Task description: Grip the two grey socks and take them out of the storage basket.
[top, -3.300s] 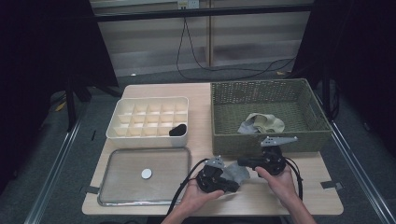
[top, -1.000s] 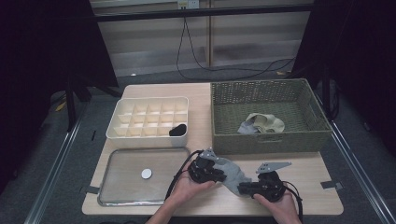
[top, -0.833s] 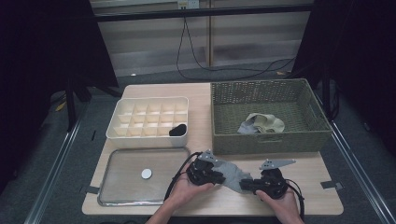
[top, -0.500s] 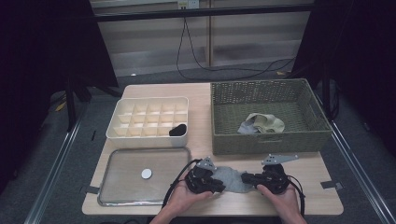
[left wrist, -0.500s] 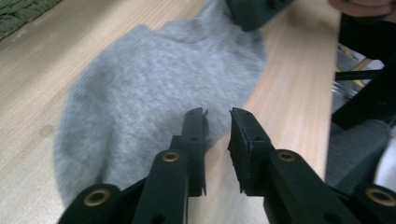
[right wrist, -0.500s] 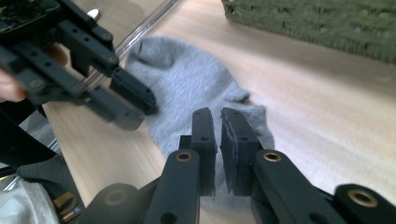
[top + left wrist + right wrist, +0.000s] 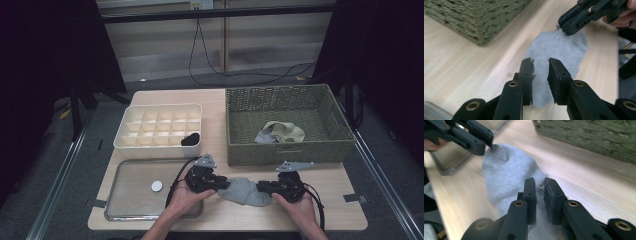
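At the near edge of the counter (image 7: 225, 212), a grey sock (image 7: 243, 191) lies flat between the two grippers. The left gripper (image 7: 216, 183), at the sock's 9 o'clock end, has just been opening its fingers (image 7: 527, 72); they stand a little apart above the cloth, not pressing it. The right gripper (image 7: 263, 188), at the 3 o'clock end, has its fingers (image 7: 531, 192) nearly together, pinching the sock's edge. At 10 o'clock lies a metal tray (image 7: 131, 210), beyond it a white divided box (image 7: 159, 109). At 1 o'clock stands a woven basket (image 7: 286, 148) holding pale cloth (image 7: 280, 132).
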Demonstrator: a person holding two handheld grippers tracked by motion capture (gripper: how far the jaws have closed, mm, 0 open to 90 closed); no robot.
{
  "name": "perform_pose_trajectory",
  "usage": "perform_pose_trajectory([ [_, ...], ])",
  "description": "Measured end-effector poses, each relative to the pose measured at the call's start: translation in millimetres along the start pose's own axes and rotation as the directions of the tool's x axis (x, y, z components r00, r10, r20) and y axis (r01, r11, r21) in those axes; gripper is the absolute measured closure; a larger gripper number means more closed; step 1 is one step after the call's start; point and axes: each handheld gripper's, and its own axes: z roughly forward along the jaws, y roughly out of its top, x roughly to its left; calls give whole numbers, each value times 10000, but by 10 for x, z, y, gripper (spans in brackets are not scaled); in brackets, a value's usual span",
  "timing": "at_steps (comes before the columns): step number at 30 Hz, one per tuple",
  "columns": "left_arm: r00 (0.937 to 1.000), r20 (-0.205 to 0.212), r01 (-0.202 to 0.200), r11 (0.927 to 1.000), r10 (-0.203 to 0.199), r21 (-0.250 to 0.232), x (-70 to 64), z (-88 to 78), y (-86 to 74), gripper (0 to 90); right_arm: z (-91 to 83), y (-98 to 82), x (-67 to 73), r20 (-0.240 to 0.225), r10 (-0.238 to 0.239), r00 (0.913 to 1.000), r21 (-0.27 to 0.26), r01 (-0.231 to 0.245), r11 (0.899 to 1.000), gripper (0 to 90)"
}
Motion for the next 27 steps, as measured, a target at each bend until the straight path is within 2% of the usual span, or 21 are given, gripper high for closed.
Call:
perform_pose_trajectory([
  [2, 9999, 105, -62, 10000, 63, -34, -7, 17, -6, 725, 16, -12, -16, 30, 119, 9999, 119, -119, 9999, 790],
  [4, 9993, 112, -358, 9992, 356, 188, -38, 54, -12, 726, 42, -20, -21, 40, 63, 10000, 289, -64, 9996, 782],
  [5, 9987, 218, -464, 9988, 461, 152, -49, 77, -19, 726, 54, -25, -17, 34, 36, 10000, 308, -37, 9995, 786],
  [6, 9983, 153, -562, 9976, 556, 410, -58, 76, -14, 722, 58, -24, -14, 20, 16, 10000, 323, -16, 9995, 785],
  [8, 9983, -6, -585, 9974, 586, 422, -57, 114, -25, 708, 60, -25, -15, -33, 1, 10000, 341, 0, 9994, 785],
  [9, 9979, -18, -643, 9959, 646, 632, -45, 130, -28, 702, 60, -26, -18, -45, 18, 10000, 343, -16, 9994, 782],
  [11, 9952, -414, -849, 9930, 885, 825, -48, 186, -53, 663, 60, -28, -19, -66, -10, 10000, 350, 12, 9994, 767],
  [12, 9933, -341, -1060, 9881, 1104, 1115, -32, 174, -47, 645, 61, -29, -18, -99, 25, 9999, 347, -22, 9994, 760],
  [13, 9961, -286, -805, 9926, 834, 905, -32, 186, -50, 635, 61, -29, -18, -106, 21, 9999, 352, -17, 9994, 760],
  [15, 9965, -251, -771, 9927, 798, 932, -26, 174, -62, 634, 61, -28, -26, -117, 68, 9999, 348, -64, 9994, 759],
  [16, 9978, -149, -637, 9944, 652, 847, -28, 167, -81, 634, 60, -27, -28, -109, 50, 9999, 355, -46, 9994, 756],
  [17, 9977, -136, -645, 9930, 662, 989, -30, 143, -92, 635, 60, -26, -31, -42, 51, 10000, 349, -50, 9994, 757],
  [18, 9977, -219, -613, 9939, 636, 917, -39, 132, -111, 644, 60, -25, -35, -48, 73, 10000, 321, -71, 9995, 756],
  [19, 9984, 29, -573, 9945, 573, 872, -44, 115, -135, 653, 60, -22, -42, -29, 61, 10000, 327, -60, 9994, 752],
  [20, 9984, 66, -557, 9943, 553, 906, -61, 93, -157, 656, 61, -21, -50, -93, 83, 9999, 323, -80, 9994, 743],
  [21, 9991, -63, -417, 9958, 423, 815, -88, 83, -182, 660, 61, -18, -52, -118, 114, 9999, 327, -110, 9994, 734],
  [22, 9992, 193, -351, 9964, 337, 770, -93, 72, -204, 669, 62, -14, -50, -114, 157, 9998, 334, -154, 9993, 726],
  [25, 9987, 238, -471, 9951, 452, 868, -170, 60, -228, 674, 74, -4, -45, -76, 117, 9999, 321, -114, 9994, 713],
  [26, 9987, 317, -422, 9946, 393, 953, -188, 55, -230, 674, 76, -2, -46, -83, 137, 9999, 309, -135, 9994, 708],
  [27, 9990, 359, -297, 9963, 269, 804, -209, 62, -241, 674, 77, -1, -49, -77, 144, 9999, 296, -142, 9995, 707],
])
